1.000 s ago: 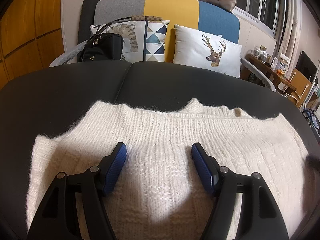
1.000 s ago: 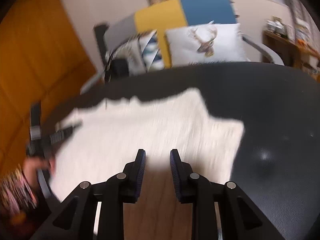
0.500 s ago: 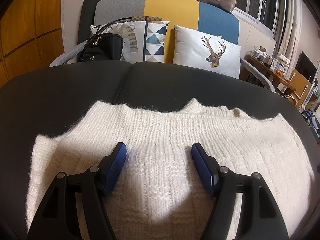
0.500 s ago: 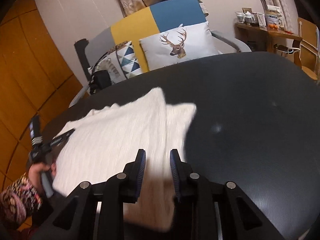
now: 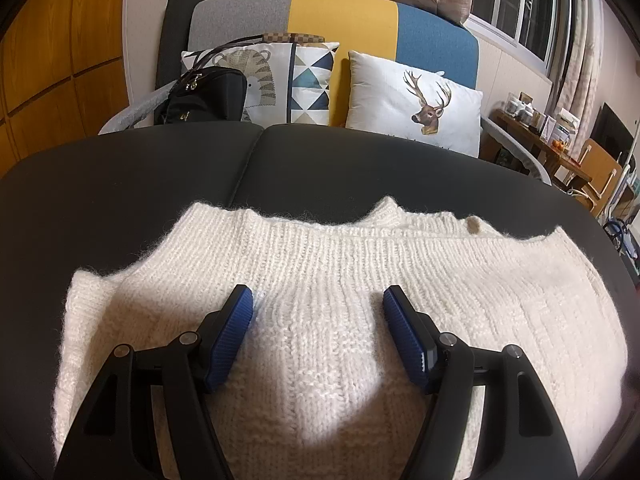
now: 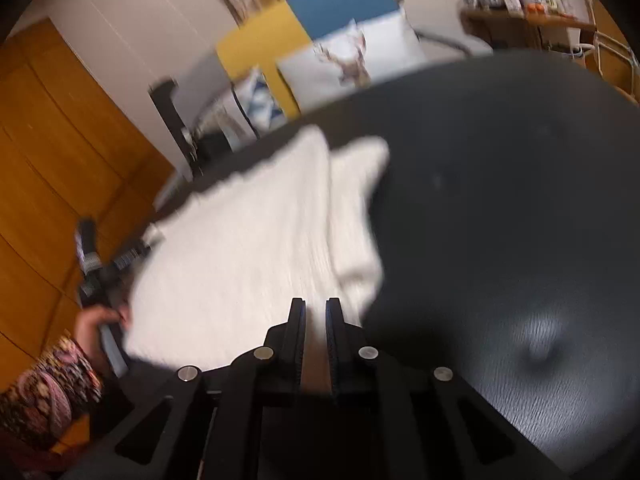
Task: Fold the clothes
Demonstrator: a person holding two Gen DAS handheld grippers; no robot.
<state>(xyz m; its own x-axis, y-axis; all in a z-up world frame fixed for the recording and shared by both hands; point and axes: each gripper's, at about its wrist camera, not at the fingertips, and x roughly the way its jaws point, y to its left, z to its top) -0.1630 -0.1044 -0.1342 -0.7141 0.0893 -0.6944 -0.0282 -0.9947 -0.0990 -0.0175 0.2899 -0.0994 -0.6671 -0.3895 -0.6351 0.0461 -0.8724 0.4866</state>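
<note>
A cream knitted sweater (image 5: pixel 320 248) lies flat on the black padded surface (image 5: pixel 120 176), its ribbed hem toward the far side. My left gripper (image 5: pixel 317 294) rests low over the sweater's middle, open, blue pads wide apart with knit showing between them. In the blurred right wrist view my right gripper (image 6: pixel 316 304) hovers at the near right edge of the sweater (image 6: pixel 248 240). Its jaws are closing to a narrow gap, and I see no cloth pinched between the pads. A hand (image 6: pixel 100 320) in a patterned sleeve holds the left gripper (image 6: pixel 96 268) at the sweater's left side.
Beyond the surface stands a grey, yellow and blue sofa (image 5: pixel 340 12) with a deer cushion (image 5: pixel 416 104), a patterned cushion (image 5: pixel 280 80) and a black bag (image 5: pixel 204 96). Wooden doors (image 5: pixel 48 60) stand at the left. A cluttered side table (image 5: pixel 540 128) is at the right.
The right gripper has swung toward the sweater's near right edge and rolled, and its jaws have narrowed. The left gripper and the sweater under it have not moved.
</note>
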